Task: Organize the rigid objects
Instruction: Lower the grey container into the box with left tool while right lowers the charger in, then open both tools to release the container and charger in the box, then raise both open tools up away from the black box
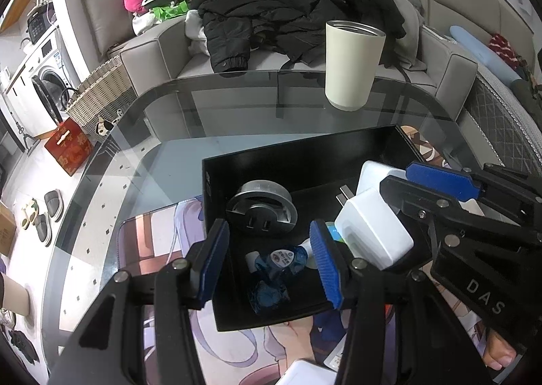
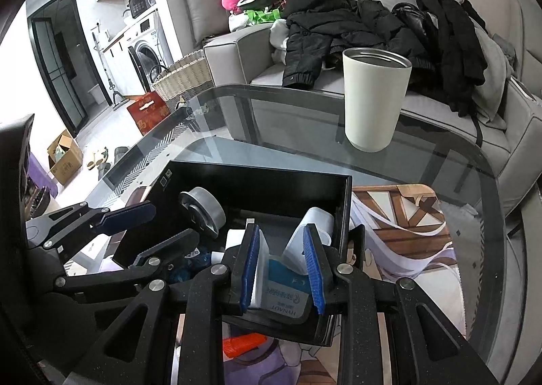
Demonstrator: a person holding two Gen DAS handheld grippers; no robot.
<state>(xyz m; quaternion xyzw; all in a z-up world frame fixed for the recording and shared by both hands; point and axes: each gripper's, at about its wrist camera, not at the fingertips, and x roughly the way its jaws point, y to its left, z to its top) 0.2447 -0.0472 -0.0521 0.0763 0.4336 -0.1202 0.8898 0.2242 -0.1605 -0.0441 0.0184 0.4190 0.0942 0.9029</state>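
Placing step: right tool (image 2: 282,270) held a white charger (image 2: 262,270) pinched over the black box (image 2: 257,187) at the table's (image 2: 423,161) near edge; left tool (image 1: 267,261) stood part-open, empty. Next: release inside.
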